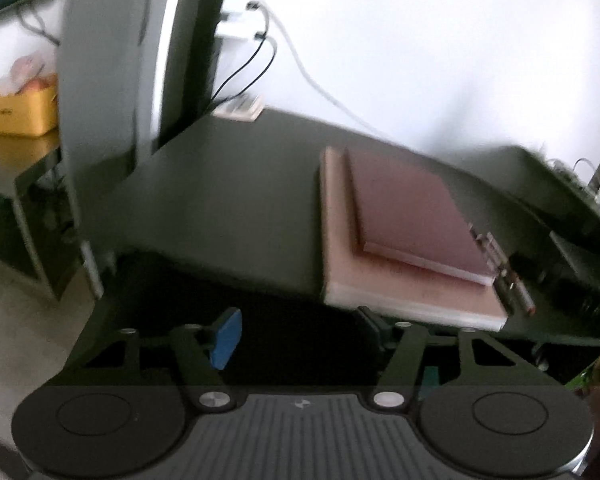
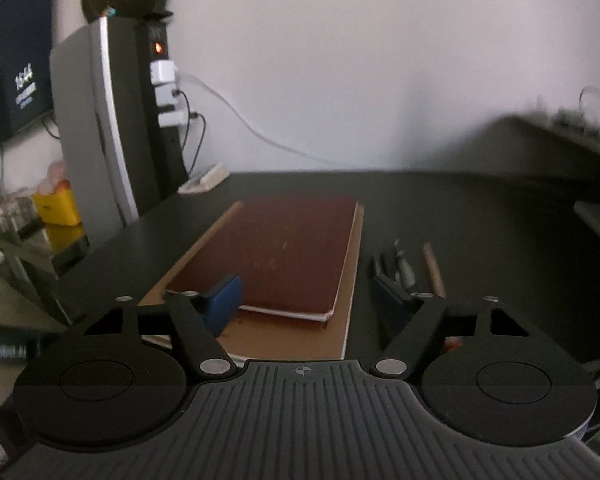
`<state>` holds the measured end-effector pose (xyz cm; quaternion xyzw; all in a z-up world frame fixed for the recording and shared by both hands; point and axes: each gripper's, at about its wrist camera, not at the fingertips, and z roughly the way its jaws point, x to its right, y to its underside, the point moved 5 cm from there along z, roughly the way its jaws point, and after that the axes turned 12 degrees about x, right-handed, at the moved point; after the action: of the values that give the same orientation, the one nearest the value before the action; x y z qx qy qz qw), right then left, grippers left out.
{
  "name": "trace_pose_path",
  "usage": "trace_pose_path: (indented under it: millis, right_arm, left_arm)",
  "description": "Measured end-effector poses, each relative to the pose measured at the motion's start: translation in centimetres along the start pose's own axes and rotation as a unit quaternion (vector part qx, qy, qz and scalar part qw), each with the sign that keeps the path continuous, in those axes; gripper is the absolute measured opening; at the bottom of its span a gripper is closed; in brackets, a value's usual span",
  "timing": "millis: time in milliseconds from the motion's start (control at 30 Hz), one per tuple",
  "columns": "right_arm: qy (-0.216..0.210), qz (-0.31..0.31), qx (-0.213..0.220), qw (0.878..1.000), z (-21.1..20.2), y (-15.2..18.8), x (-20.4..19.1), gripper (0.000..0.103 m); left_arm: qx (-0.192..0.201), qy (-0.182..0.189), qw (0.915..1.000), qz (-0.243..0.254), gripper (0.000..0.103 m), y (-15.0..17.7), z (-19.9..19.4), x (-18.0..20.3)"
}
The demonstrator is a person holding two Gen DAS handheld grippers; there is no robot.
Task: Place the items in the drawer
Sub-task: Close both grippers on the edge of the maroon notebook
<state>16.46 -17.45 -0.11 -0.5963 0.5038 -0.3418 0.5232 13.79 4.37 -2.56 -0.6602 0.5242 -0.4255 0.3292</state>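
A dark red notebook lies on a larger tan notebook on the black desk. Several pens lie just right of the books. My right gripper is open and empty, low over the near end of the books, its left blue pad above the red cover. In the left wrist view the same red notebook on the tan one sits ahead to the right, with the pens beside it. My left gripper is open and empty, below the desk's front edge. No drawer shows.
A grey computer tower stands at the desk's left, with a power strip and plugs and cables behind it. A yellow box sits on a side table at far left. A raised dark shelf is at the right.
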Motion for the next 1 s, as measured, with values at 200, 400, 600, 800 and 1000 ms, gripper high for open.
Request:
trace_pose_path:
  millis: [200,400,600,800,1000]
  right_arm:
    - [-0.008,0.032,-0.025,0.999,2.8,0.4,0.2,0.053]
    - [-0.014,0.059,-0.032,0.998,4.1,0.4,0.5,0.039]
    - [-0.013,0.069,-0.029,0.997,4.7,0.3,1.2,0.041]
    - [-0.014,0.072,-0.034,0.997,5.4,0.6,1.4,0.043]
    - [-0.011,0.085,-0.038,0.996,5.9,0.7,1.3,0.047]
  left_arm:
    - [0.019,0.021,0.9995,0.013,0.039,-2.4,3.0,1.2]
    - [0.002,0.048,0.9988,-0.003,0.033,-2.5,5.5,2.0]
    - [0.005,0.086,0.9963,0.0,0.033,-2.4,6.4,3.1]
    - [0.014,0.094,0.995,0.032,0.048,-2.6,7.2,4.6]
    - [0.005,0.097,0.9944,0.042,0.049,-2.0,8.1,5.0]
